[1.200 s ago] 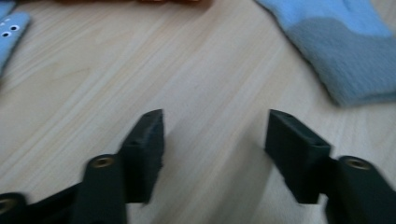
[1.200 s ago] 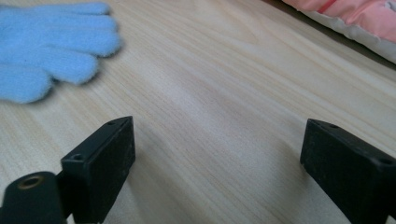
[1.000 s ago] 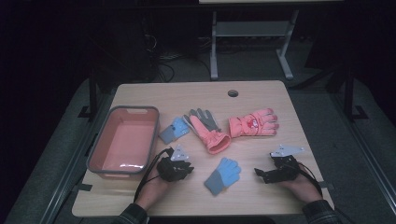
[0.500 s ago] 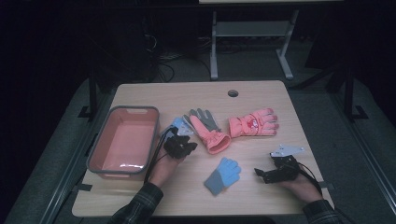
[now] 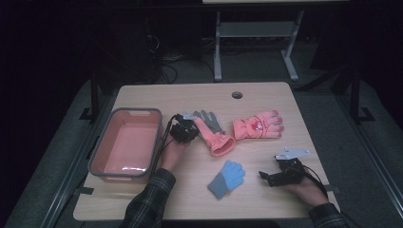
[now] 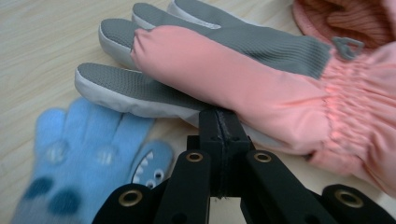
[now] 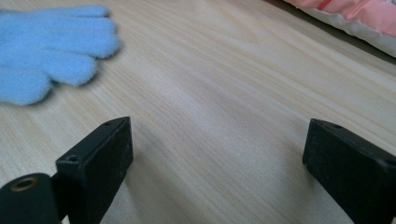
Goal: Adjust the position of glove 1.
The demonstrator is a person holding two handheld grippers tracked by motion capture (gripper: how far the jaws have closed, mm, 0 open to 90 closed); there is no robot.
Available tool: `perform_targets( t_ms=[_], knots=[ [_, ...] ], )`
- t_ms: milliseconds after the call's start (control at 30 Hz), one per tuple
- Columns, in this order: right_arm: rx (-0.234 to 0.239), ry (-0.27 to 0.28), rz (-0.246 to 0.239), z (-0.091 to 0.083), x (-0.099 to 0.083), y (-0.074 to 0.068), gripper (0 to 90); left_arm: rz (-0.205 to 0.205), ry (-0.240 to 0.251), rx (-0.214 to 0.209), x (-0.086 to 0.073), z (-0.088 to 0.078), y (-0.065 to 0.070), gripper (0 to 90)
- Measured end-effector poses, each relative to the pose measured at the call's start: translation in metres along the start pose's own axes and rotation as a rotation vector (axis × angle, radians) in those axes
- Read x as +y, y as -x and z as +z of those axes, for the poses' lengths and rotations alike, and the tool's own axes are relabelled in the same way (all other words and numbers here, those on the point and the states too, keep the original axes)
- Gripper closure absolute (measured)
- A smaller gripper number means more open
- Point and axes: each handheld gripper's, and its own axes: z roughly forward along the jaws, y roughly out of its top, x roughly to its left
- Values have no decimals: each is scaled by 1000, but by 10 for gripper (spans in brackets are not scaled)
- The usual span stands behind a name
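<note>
Room: dark, unlit beyond the table; a metal stand and loose cables on the floor behind it.

Table [image 5: 157,95]: pale wood grain, lit, with a round cable hole near the far edge.

Bin [image 5: 97,151]: pink, grey-rimmed, nothing visible inside; at the table's left side, just left of the person's left hand.

Pink-and-grey glove [image 5: 211,132]: middle of the table, long axis running from grey fingertips at the far side to the open pink cuff at the near right.

Second pink glove [image 5: 259,127]: just right of it, lying crosswise, fingers pointing right.

Small blue glove [image 6: 88,149]: beside the pink-and-grey glove's grey fingers, at the left of the left gripper view. A matching blue glove [image 5: 227,177] lies at the near middle, well apart.

Left gripper [image 6: 219,122]: jaws pressed together, nothing between them; tips at the edge of the pink-and-grey glove, which lies straight ahead. Much the nearer gripper to it. Judgement: the jaws would have to spread before any pinch.

Right gripper [image 7: 217,154]: jaws spread wide over bare wood, nothing between them, at the near right.
</note>
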Motion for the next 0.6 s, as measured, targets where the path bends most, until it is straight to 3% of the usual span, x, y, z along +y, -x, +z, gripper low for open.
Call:
perform_targets(
  t_ms=[367,600],
  knots=[
    [4,-2,-2,0,0,0,79,36,-7,-23,23,23,7,895],
    [6,-1,-6,0,0,1,79,26,-4,26,17,2,-3,895]
  ],
)
